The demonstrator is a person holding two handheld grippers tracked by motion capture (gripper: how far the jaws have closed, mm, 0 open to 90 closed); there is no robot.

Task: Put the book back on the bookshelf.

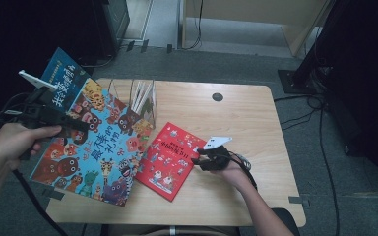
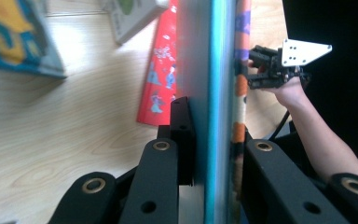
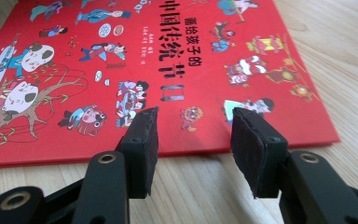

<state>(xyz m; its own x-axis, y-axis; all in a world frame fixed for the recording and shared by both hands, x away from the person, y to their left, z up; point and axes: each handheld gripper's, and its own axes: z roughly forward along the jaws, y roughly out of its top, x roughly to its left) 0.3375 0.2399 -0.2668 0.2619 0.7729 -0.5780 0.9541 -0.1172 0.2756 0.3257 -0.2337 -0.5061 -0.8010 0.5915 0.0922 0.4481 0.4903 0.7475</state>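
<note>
Left hand-held gripper (image 1: pixel 78 124): clamped on the edge of the animal book (image 1: pixel 101 147); in its own view the jaws pinch the book's edge from both sides.
Animal book: lower left of the high view, tilted, raised at its left side, overhanging the table (image 1: pixel 236 118).
Right hand-held gripper (image 1: pixel 197 156): jaws parted, nothing between them, just beside the red book's right edge.
Red book (image 1: pixel 170 160): flat on the table, centre of the high view.
Blue book (image 1: pixel 65 81): upper left, behind the animal book.

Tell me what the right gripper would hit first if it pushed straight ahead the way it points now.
Probably the near edge of the red book: the right gripper, jaws open, sits low over the table facing it.
</note>
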